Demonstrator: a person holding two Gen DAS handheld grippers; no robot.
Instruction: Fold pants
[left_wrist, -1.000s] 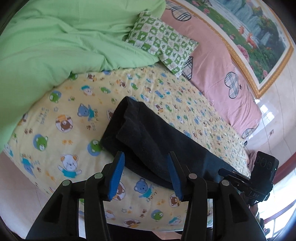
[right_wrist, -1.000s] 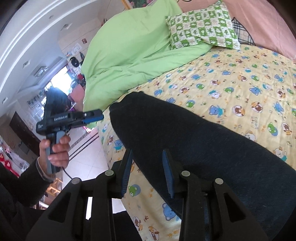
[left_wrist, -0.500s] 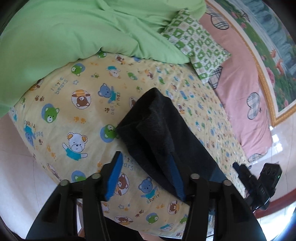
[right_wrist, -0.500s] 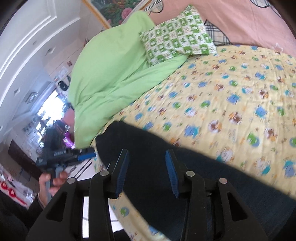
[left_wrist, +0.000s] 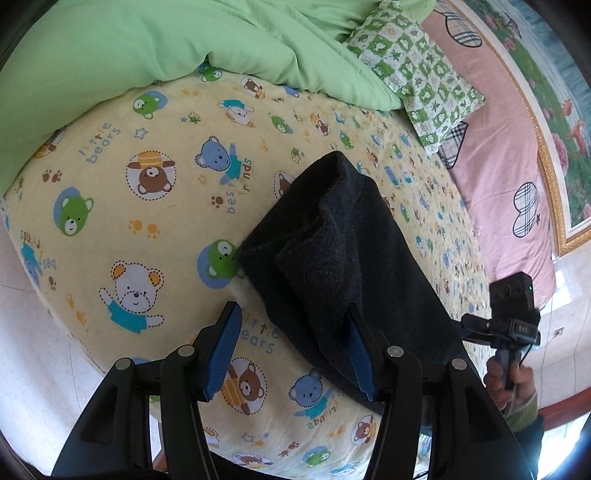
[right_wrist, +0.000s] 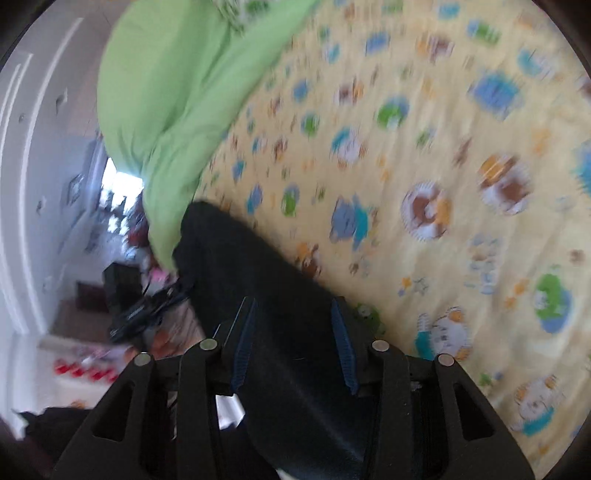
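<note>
Dark navy pants (left_wrist: 343, 258) lie lengthwise on the yellow bear-print sheet (left_wrist: 147, 155), with one end folded into thick layers near the bed's front edge. My left gripper (left_wrist: 291, 350) hovers open just above that end: one blue pad is at the pants' edge, the other over bare sheet. In the blurred right wrist view, my right gripper (right_wrist: 293, 347) is open low over the pants (right_wrist: 258, 280), and dark cloth fills the gap under its pads without being pinched. In the left wrist view a hand (left_wrist: 511, 380) holds the right gripper's body at the far right.
A green duvet (left_wrist: 166, 40) is heaped along the back of the bed, next to a green checked pillow (left_wrist: 417, 70). A pink cover (left_wrist: 509, 158) and a framed painting (left_wrist: 561, 122) stand behind. The bed's rounded edge drops to pale floor (left_wrist: 33, 354) at the left.
My left gripper has sunk closer to the pants' folded end and rolled, its jaws wider. My right gripper has swept fast along the bed, rolled, and spread its jaws a little.
</note>
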